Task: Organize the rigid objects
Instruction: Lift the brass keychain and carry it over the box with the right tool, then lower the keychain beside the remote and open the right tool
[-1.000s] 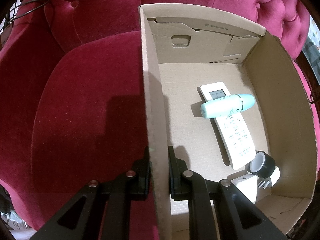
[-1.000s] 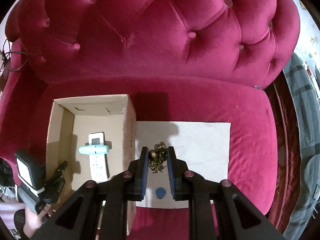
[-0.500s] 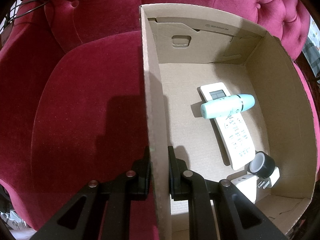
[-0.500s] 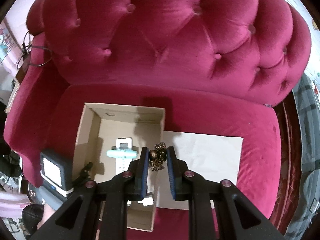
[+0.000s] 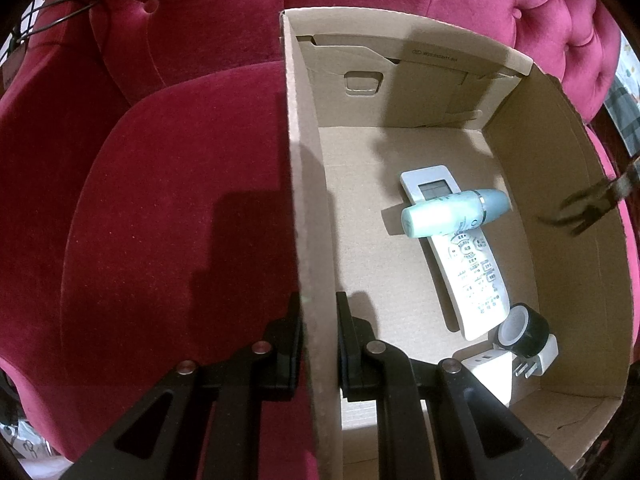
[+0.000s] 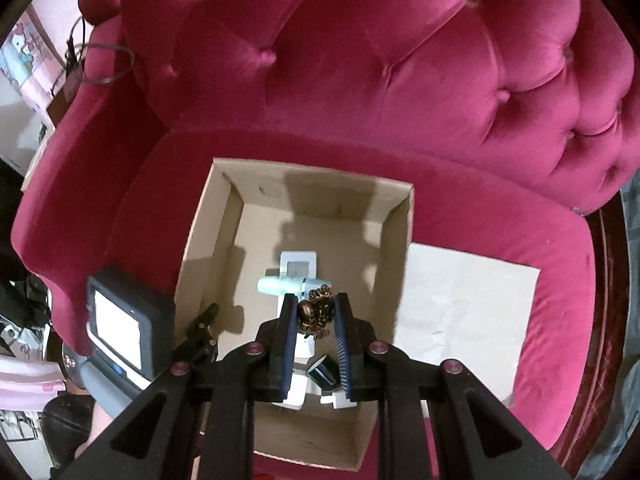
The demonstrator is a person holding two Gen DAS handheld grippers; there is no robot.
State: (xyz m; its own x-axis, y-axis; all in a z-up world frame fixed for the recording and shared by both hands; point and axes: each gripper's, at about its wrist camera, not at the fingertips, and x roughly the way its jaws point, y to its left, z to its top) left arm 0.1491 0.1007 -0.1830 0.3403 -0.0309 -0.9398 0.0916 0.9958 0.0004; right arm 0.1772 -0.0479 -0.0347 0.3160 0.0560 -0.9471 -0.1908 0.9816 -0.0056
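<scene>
An open cardboard box (image 5: 556,184) (image 6: 208,240) sits on a red velvet sofa. Inside lie a white remote (image 5: 476,268) (image 6: 298,266), a pale teal bottle (image 5: 444,214) (image 6: 280,286) across it, a black tape roll (image 5: 524,330) (image 6: 322,370) and a white plug adapter (image 5: 492,368). My left gripper (image 5: 318,308) is shut on the box's left wall. My right gripper (image 6: 316,312) is shut on a small brown-gold ornament (image 6: 316,312) and holds it above the box's inside.
A white paper sheet (image 6: 460,312) lies on the seat to the right of the box. The tufted sofa back (image 6: 360,60) rises behind. The left gripper's body with its screen (image 6: 120,320) stands at the box's left side.
My right gripper has carried the ornament left from over the white sheet to over the box. The left gripper keeps its hold on the box wall.
</scene>
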